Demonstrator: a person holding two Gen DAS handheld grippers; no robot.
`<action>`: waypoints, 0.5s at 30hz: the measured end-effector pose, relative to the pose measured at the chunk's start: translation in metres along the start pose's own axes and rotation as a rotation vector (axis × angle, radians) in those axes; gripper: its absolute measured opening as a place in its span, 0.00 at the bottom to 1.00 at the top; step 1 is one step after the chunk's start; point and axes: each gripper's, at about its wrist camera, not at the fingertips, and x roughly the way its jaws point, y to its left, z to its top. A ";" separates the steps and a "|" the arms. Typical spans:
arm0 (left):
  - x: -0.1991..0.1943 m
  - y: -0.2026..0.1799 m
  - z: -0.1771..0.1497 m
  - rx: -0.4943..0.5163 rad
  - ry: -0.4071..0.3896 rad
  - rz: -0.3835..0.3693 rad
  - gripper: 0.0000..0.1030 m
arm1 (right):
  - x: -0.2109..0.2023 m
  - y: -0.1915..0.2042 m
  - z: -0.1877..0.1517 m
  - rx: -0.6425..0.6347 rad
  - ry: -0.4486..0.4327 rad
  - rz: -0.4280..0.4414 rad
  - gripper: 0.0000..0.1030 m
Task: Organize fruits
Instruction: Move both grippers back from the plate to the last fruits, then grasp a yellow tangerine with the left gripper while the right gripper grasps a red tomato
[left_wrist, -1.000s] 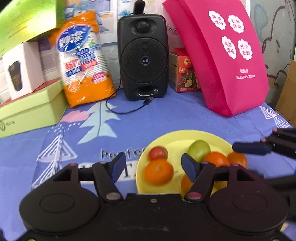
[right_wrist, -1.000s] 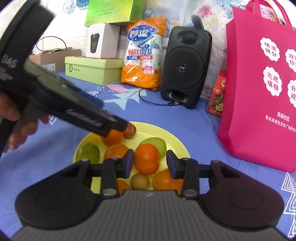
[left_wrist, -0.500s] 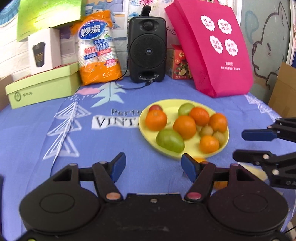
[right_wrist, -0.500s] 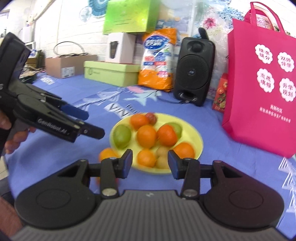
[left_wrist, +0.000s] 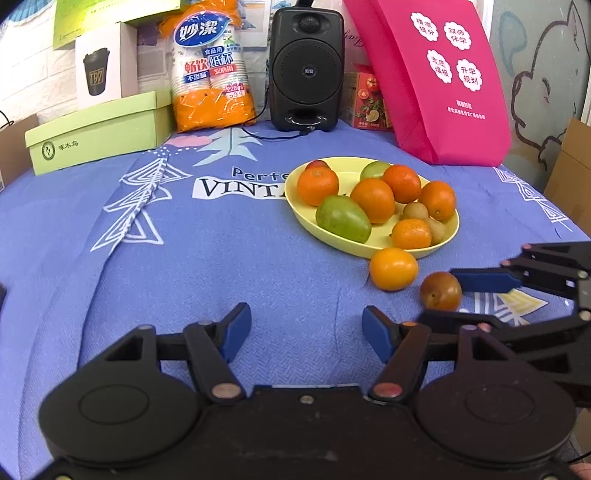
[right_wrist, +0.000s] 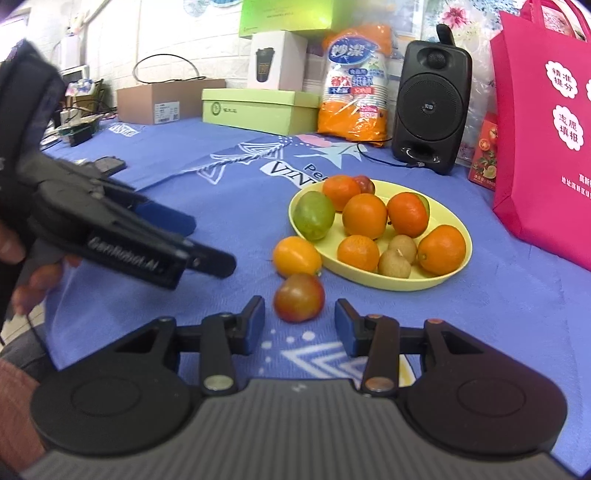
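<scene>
A blue printed tablecloth (left_wrist: 229, 251) covers the table, and everything arranges itself around the yellow plate (right_wrist: 463, 258) near its middle. The plate already holds several oranges, two green fruits and some small brown ones. Two pieces lie off it on the cloth: a loose orange (right_wrist: 296, 256) touching the plate's near rim, and a reddish plum-like fruit (right_wrist: 299, 297) just nearer than that orange.

The right gripper (right_wrist: 300, 328) sits low just short of the plum, its fingers parted a little wider than the fruit and empty; the plum lies just ahead of the blue pads, not between them. The left gripper (left_wrist: 306, 338) hangs over bare cloth, away from the plate's near edge, fingers spread and holding nothing.

My guess is the plum is next for the plate. To do it well, slide the right gripper forward until the pads straddle the fruit's widest part, then close gently, since it is round and will likely roll. The loose orange sits directly beyond it and could get nudged.

Behind the plate stand a black speaker (left_wrist: 306, 70), a pack of paper cups (left_wrist: 210, 70), a green box (left_wrist: 96, 129) and a pink bag (left_wrist: 439, 81), all well clear.
</scene>
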 end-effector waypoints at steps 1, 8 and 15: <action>0.001 0.000 0.001 -0.001 0.001 -0.002 0.65 | 0.002 0.000 0.001 0.001 -0.001 -0.002 0.40; 0.007 -0.009 0.006 0.005 0.002 -0.034 0.70 | -0.002 -0.008 -0.003 0.007 -0.008 0.023 0.29; 0.023 -0.035 0.012 0.044 -0.016 -0.093 0.70 | -0.020 -0.028 -0.017 0.062 -0.015 -0.023 0.29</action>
